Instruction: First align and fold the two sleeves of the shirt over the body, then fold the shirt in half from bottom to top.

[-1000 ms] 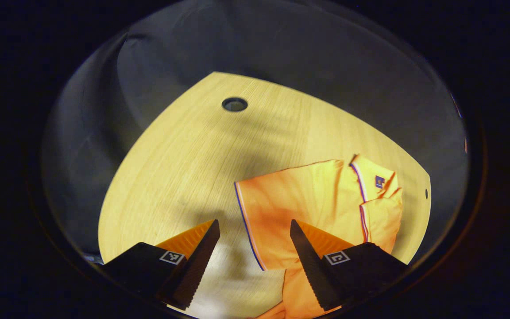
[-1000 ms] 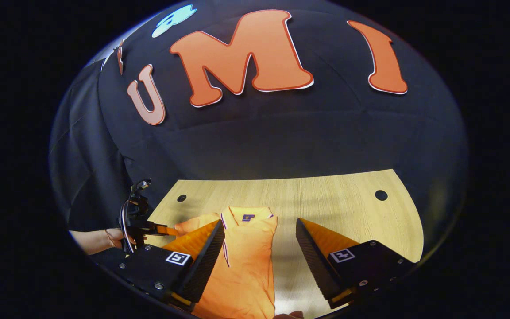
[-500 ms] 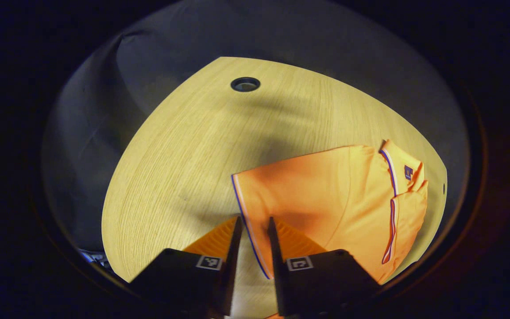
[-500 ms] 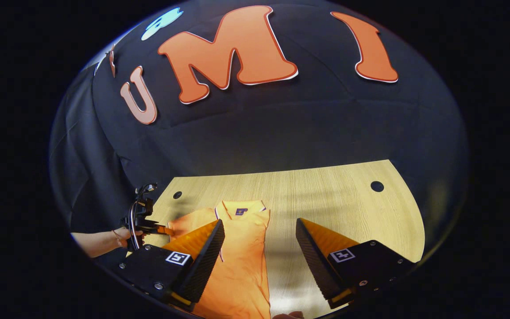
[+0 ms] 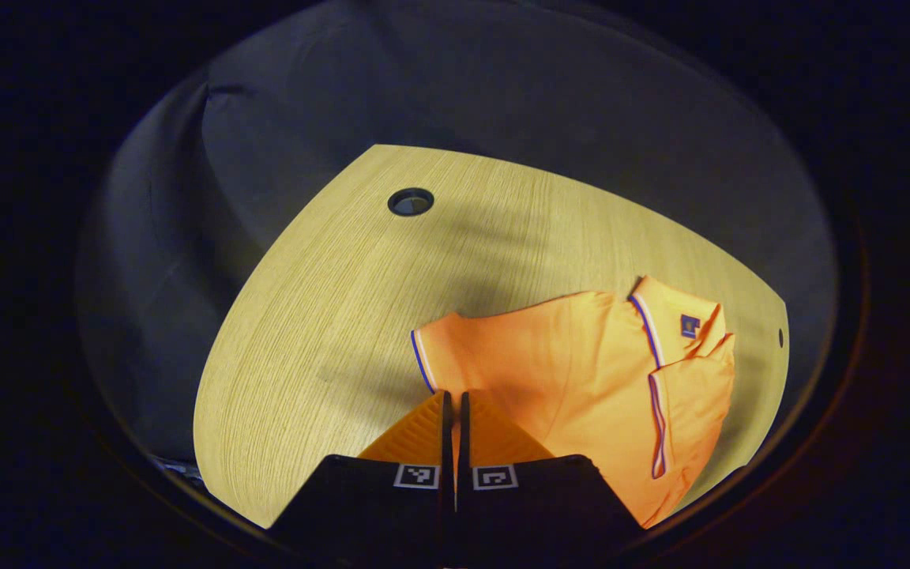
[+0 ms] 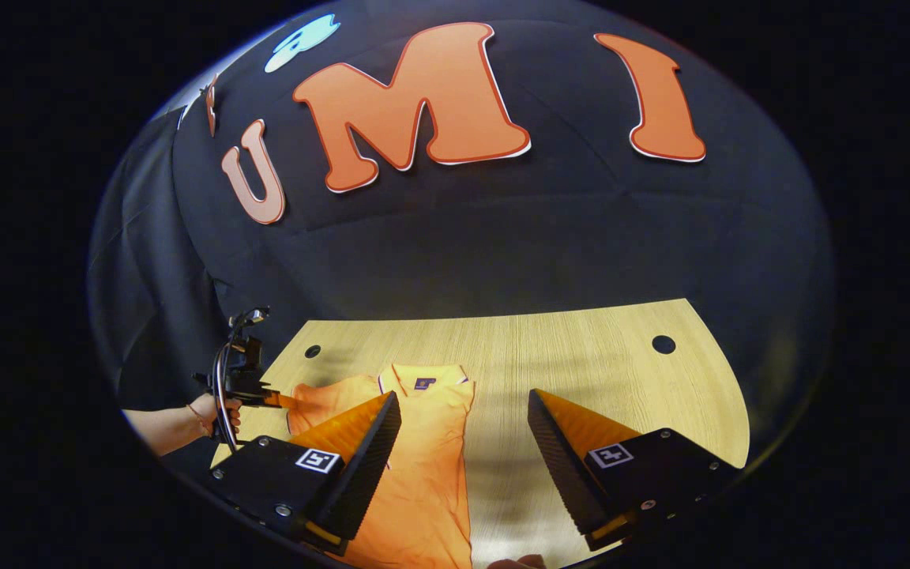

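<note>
An orange polo shirt (image 5: 581, 371) with blue-and-white trim lies on the wooden table (image 5: 329, 316), collar toward the far edge. My left gripper (image 5: 453, 405) is shut on the hem of the near sleeve (image 5: 433, 359), which bunches up at the fingertips. The other sleeve (image 5: 684, 411) lies folded over the body. In the right gripper view the shirt (image 6: 423, 450) runs away from me, and the left gripper (image 6: 269, 399), held by a hand (image 6: 210, 415), pinches the sleeve at the shirt's left side. My right gripper (image 6: 463, 415) hovers open over the shirt's right edge, holding nothing.
The table has round cable holes (image 5: 410, 201) (image 6: 663, 344) near its far corners. Black cloth walls close in behind and to the sides. Bare wood (image 6: 597, 363) lies to the right of the shirt.
My left gripper went from wide open to shut on the sleeve hem, and the sleeve has bunched and lifted a little. The right gripper stayed open and barely moved.
</note>
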### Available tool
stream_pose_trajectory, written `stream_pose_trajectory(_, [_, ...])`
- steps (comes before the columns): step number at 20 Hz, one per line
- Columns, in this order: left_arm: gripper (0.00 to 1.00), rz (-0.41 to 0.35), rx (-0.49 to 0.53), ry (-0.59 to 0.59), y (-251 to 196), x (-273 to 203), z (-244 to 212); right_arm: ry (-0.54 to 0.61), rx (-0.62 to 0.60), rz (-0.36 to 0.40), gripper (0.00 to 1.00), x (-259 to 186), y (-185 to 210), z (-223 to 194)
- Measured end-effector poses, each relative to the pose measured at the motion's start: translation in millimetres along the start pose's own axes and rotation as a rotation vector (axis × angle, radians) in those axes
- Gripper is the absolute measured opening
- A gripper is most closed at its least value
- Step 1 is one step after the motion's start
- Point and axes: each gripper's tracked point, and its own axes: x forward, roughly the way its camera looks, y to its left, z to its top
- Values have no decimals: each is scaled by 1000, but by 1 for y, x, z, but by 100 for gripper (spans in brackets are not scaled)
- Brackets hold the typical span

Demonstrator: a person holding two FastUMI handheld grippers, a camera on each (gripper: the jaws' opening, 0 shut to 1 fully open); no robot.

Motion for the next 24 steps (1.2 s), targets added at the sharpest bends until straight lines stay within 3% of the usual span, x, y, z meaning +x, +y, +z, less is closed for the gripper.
stream_pose_trajectory(3, [1, -53, -9, -37, -24, -28, 14, -21, 3, 10, 99, -8, 2, 5])
stream_pose_trajectory(7, [1, -102, 61, -78, -64, -58, 24, -48, -11, 7, 99, -17, 0, 9])
stream_pose_trajectory(16, [1, -253, 189, -34, -180, -81, -7, -72, -17, -29, 98, -36, -21, 4])
stream_pose_trajectory(24, [1, -249, 295, 39, -232, -53, -47, -39, 3, -72, 99, -43, -42, -15])
